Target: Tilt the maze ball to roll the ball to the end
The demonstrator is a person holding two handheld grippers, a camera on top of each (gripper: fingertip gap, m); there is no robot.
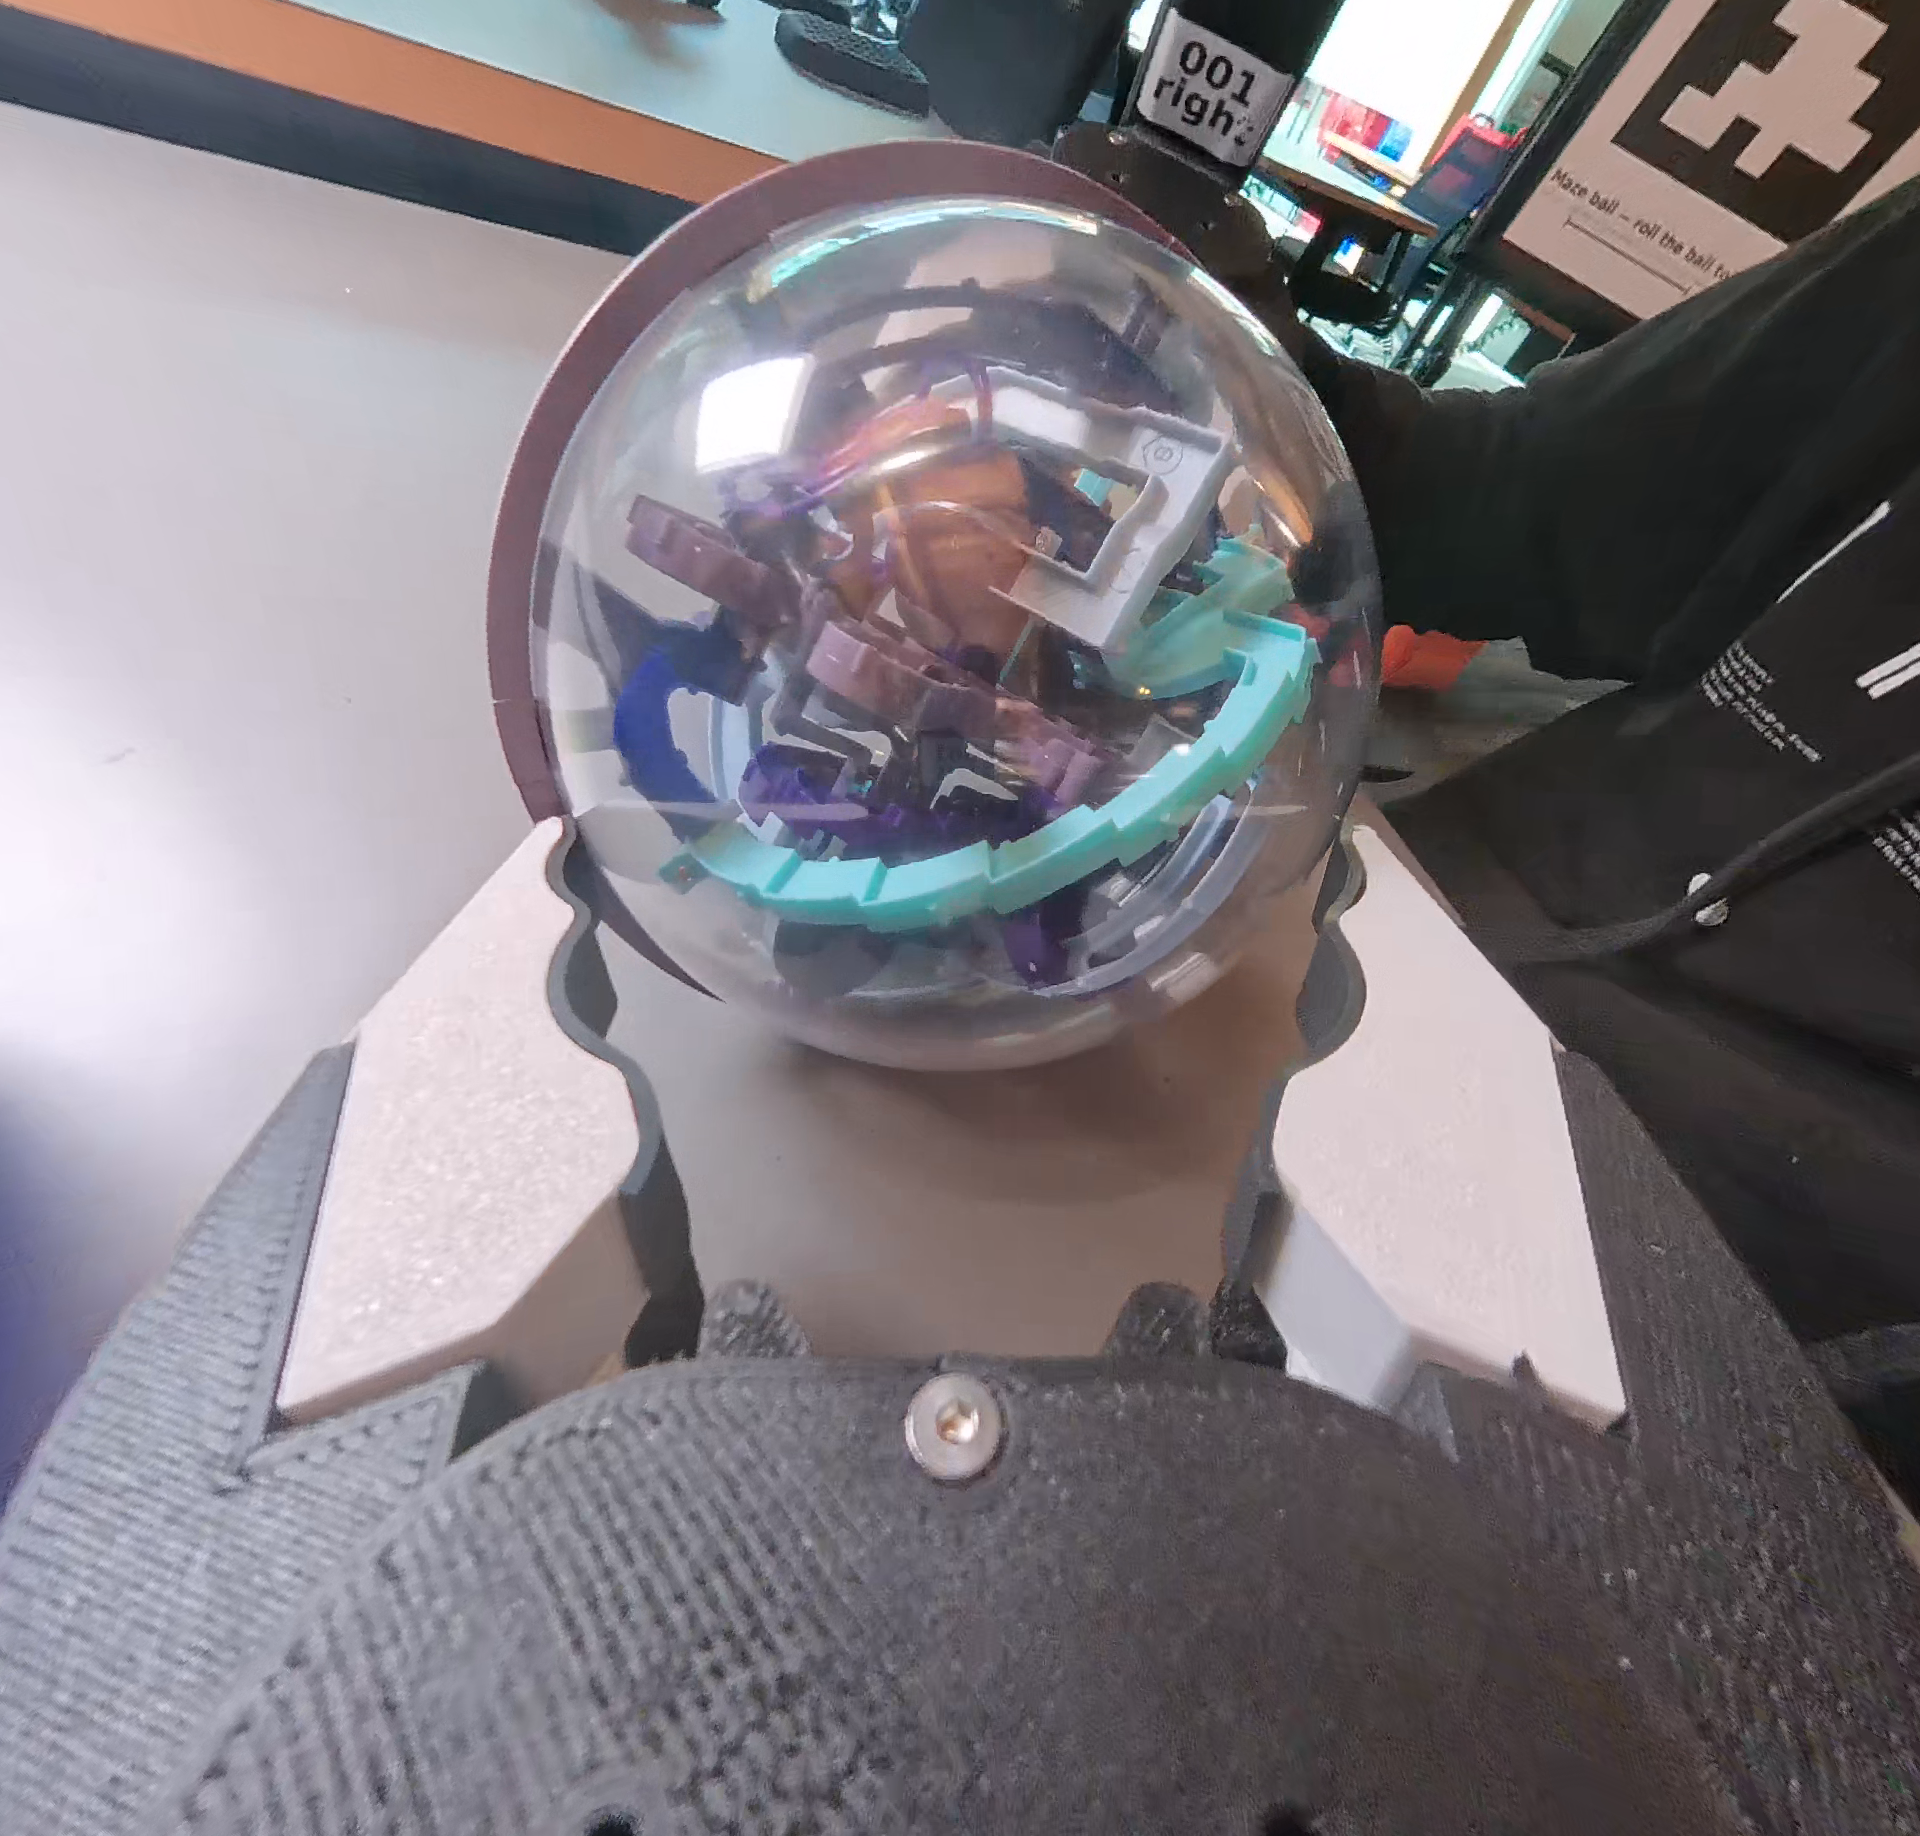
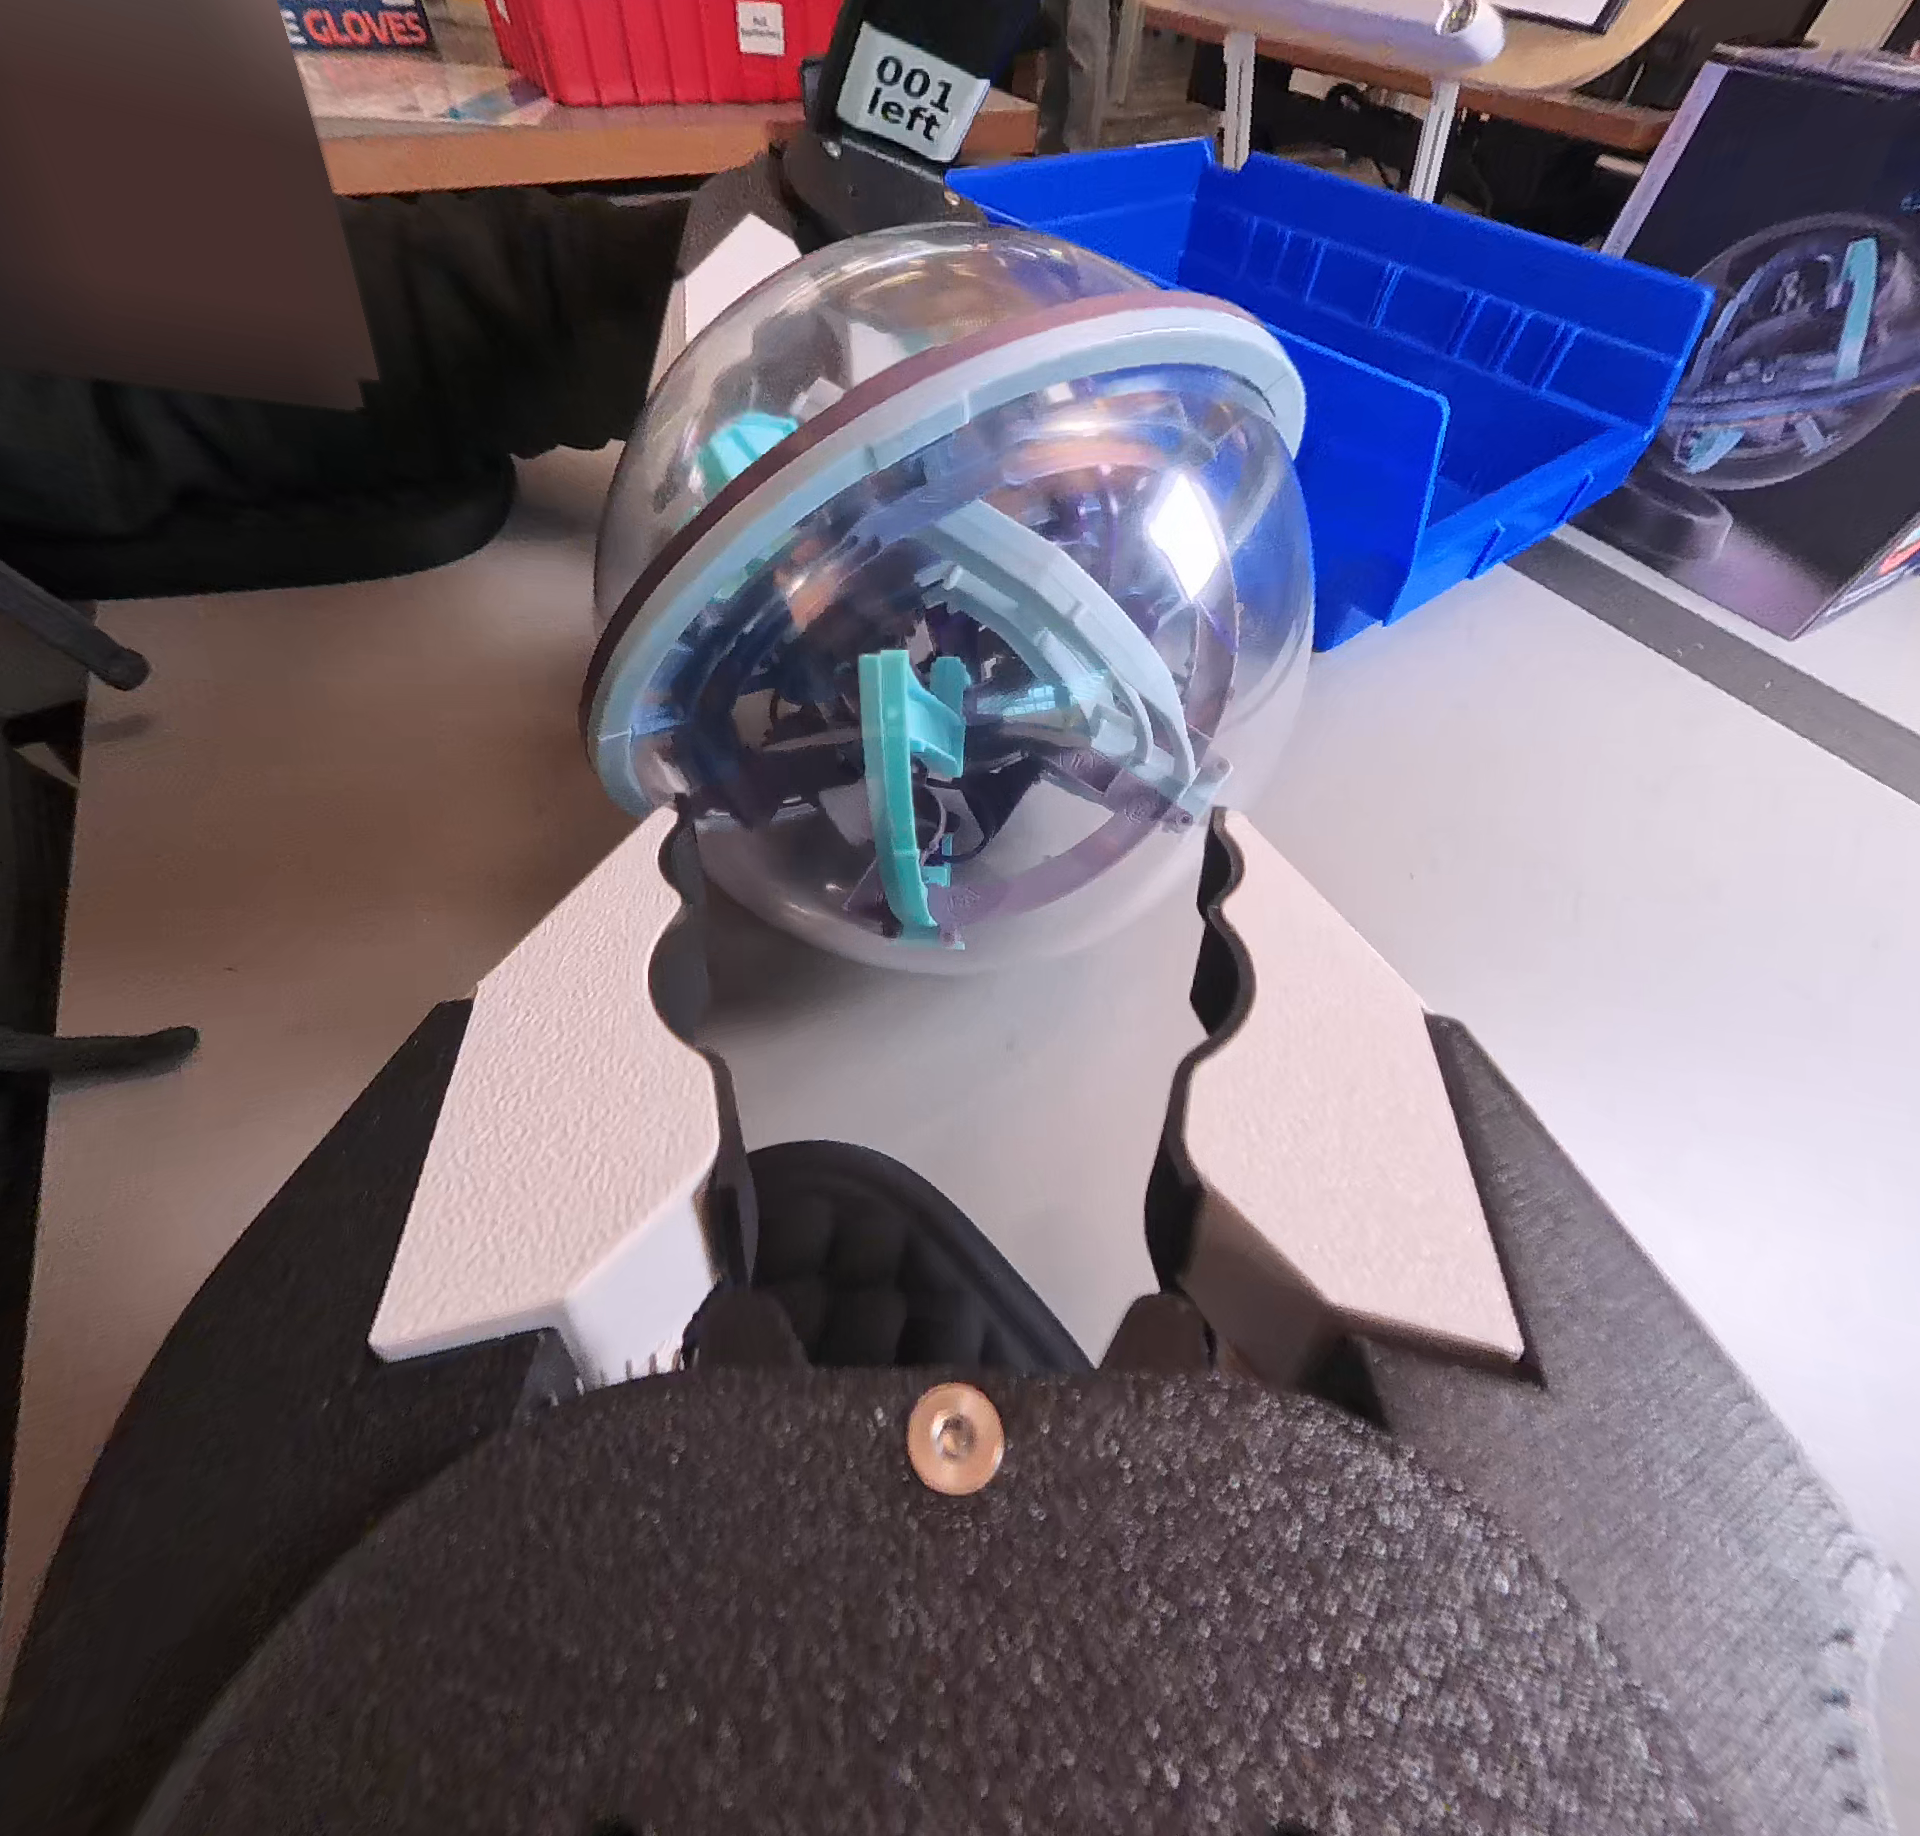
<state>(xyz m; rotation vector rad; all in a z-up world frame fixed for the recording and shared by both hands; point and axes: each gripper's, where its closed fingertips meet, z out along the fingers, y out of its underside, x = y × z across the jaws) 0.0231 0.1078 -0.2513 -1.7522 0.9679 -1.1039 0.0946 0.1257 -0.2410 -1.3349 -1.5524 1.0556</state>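
Note:
The maze ball (image 1: 935, 623) is a clear sphere with teal, purple and grey tracks inside and a dark rim around its middle. In the left wrist view it sits between my left gripper's (image 1: 956, 841) two fingertips, which press on its sides. In the right wrist view the maze ball (image 2: 935, 591) is tilted, with its pale rim running diagonally. My right gripper (image 2: 945, 830) presses on it from the opposite side. Each gripper shows behind the ball in the other view: the right gripper (image 1: 1164, 165) and the left gripper (image 2: 831, 186). I cannot make out the small ball inside.
The ball hangs close over the grey table (image 1: 208, 539). A blue bin (image 2: 1455, 352) stands just behind it, and a dark product box (image 2: 1787, 436) is to the bin's right. A red crate (image 2: 665, 10) is far back. A person's dark sleeve (image 1: 1662, 436) is on the right.

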